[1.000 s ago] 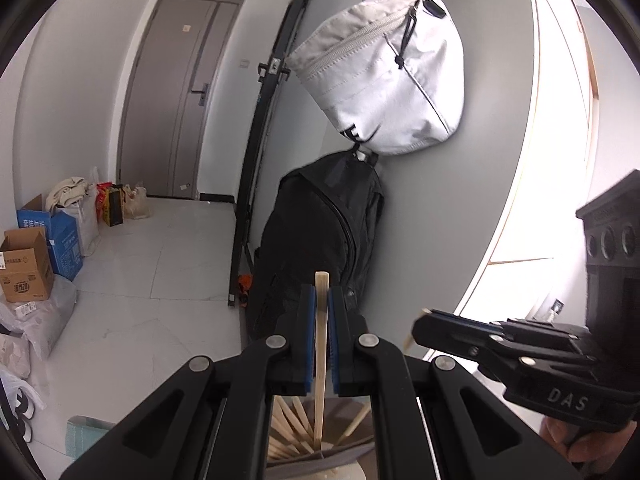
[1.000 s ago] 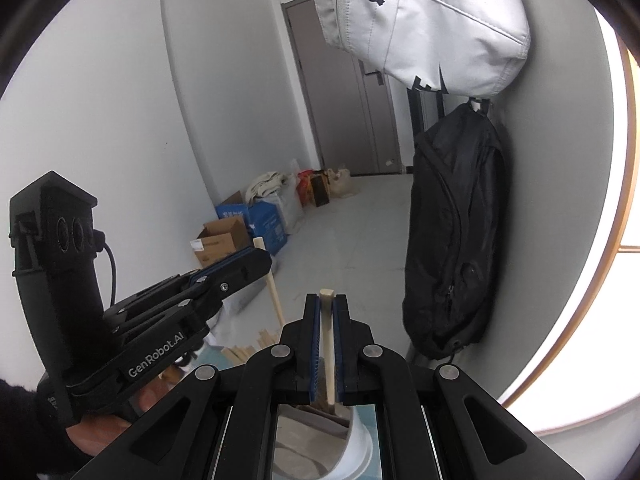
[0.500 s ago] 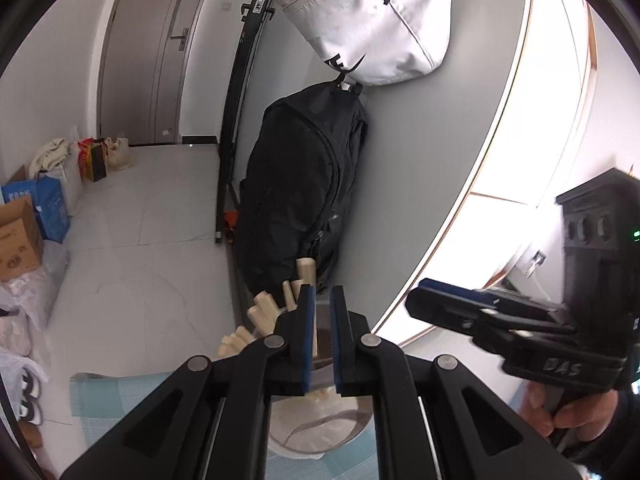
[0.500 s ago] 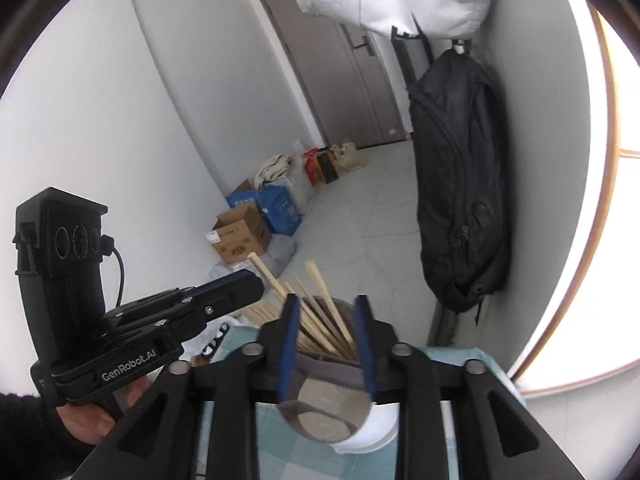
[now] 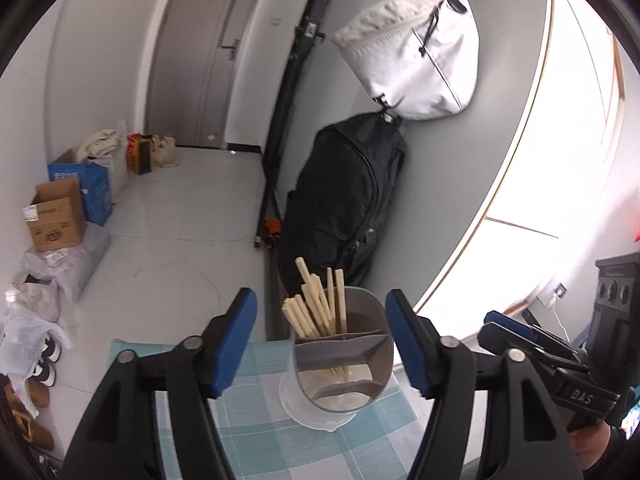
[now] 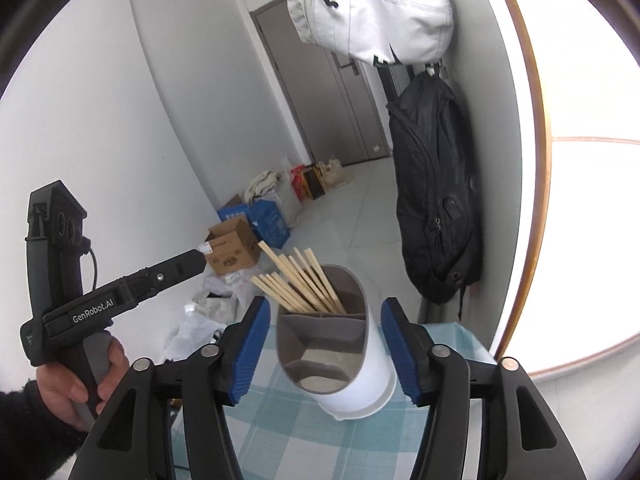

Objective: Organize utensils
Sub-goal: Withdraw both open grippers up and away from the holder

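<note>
Standing on the checked cloth (image 5: 256, 432) of the worktop, the utensil holder (image 5: 343, 364) is a grey cup w/ inner dividers, set in a white base. All chopsticks (image 5: 320, 308) sit in its far compartment, a bundle leaning left w/ tips fanned above the rim; the near compartments look bare inside.

Left gripper (image 5: 320, 336): fingers (image 5: 236, 336) wide apart, blue pads on either side of the holder in the left wrist view, nothing between them but the holder behind, no contact. Its jaws have just been opening; no chopstick between them now.

Right gripper (image 6: 324, 344): fingers (image 6: 396, 344) also spread, framing the holder in the right wrist view, not touching it. Jaws have just been opening too, nothing pinched.

Each gripper shows in the other's view: the right one at the lower right edge of the left wrist view, the left one at the left side of the right wrist view, held by a hand (image 6: 76, 388) in a dark sleeve.

Background: black backpack (image 5: 344, 208) hanging on the wall under a white bag (image 5: 416, 56), grey door (image 5: 200, 52) beyond, cardboard box (image 5: 54, 216) and plastic bags on the floor at left, bright window at right.
</note>
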A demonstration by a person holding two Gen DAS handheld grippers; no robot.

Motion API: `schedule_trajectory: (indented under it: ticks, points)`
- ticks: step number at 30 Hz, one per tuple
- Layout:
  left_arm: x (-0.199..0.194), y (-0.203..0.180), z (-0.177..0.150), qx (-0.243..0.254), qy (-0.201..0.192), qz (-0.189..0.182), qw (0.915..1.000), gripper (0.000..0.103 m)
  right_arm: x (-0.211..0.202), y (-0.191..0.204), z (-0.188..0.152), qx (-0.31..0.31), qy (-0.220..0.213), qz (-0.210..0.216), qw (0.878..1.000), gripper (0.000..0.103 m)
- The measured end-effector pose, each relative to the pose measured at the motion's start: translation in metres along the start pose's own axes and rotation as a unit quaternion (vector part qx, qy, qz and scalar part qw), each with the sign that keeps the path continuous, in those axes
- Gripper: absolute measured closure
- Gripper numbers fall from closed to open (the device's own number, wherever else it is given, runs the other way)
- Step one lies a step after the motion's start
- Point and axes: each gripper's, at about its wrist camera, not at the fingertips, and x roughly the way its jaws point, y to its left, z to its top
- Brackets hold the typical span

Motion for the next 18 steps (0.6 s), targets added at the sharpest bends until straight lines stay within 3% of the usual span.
schedule_trajectory:
  ticks: [4,6,8,10,13,18]
  points:
    - [-0.017,-0.005,0.000,-0.004,-0.016,0.031,0.9994,0.032,-0.019,0.013,-0.004,-0.007,-0.031,-0.002,0.999,0.029]
    - [-0.029,-0.010,-0.002,-0.001,-0.030,0.042,0.9987,0.031,-0.031,0.021,-0.008,-0.017,-0.052,-0.011,0.998,0.016]
    - [-0.041,-0.014,-0.004,0.006,-0.044,0.056,0.9975,0.024,-0.046,0.030,-0.014,-0.032,-0.087,-0.012,0.996,0.005]
    - [-0.052,-0.017,-0.008,0.013,-0.062,0.064,0.9960,0.013,-0.057,0.037,-0.020,-0.044,-0.107,-0.012,0.993,0.001]
    - [-0.069,-0.020,-0.016,0.027,-0.087,0.079,0.9927,0.007,-0.069,0.046,-0.030,-0.060,-0.127,-0.013,0.990,0.000]
    - [-0.086,-0.018,-0.035,0.033,-0.116,0.101,0.9876,0.002,-0.082,0.055,-0.049,-0.077,-0.151,-0.022,0.985,0.000]
